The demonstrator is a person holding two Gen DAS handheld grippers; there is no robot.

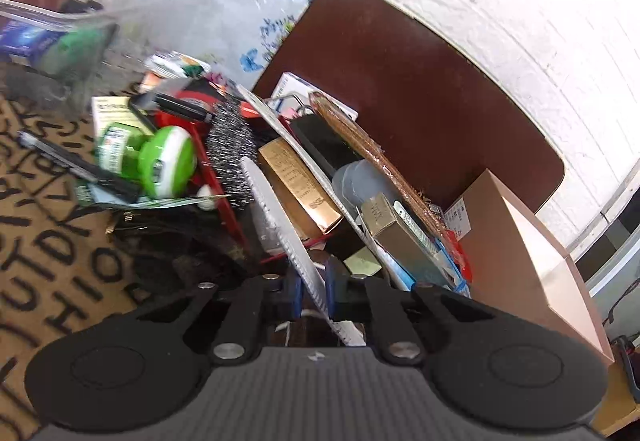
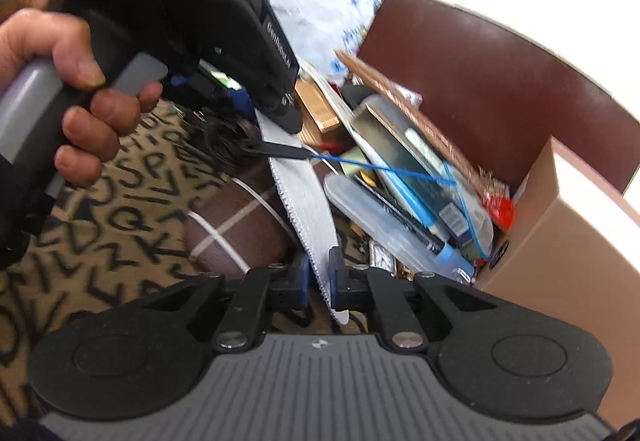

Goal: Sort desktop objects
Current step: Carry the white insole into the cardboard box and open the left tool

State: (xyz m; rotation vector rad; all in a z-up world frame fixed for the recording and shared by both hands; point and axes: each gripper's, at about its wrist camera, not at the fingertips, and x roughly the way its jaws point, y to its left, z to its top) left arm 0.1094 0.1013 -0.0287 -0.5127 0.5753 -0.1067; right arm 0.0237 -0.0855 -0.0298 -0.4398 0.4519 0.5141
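Both the left claw and right claw clamp the white serrated sheet.

tan letter-print cloth, green bottle

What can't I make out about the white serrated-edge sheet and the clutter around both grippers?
- White sheet: far end hidden under boxes, left wrist view.
- Its near end: behind the right gripper, right wrist view.
- Gold box print: too small.
- Clear bin: blurred and cut off by the left edge.
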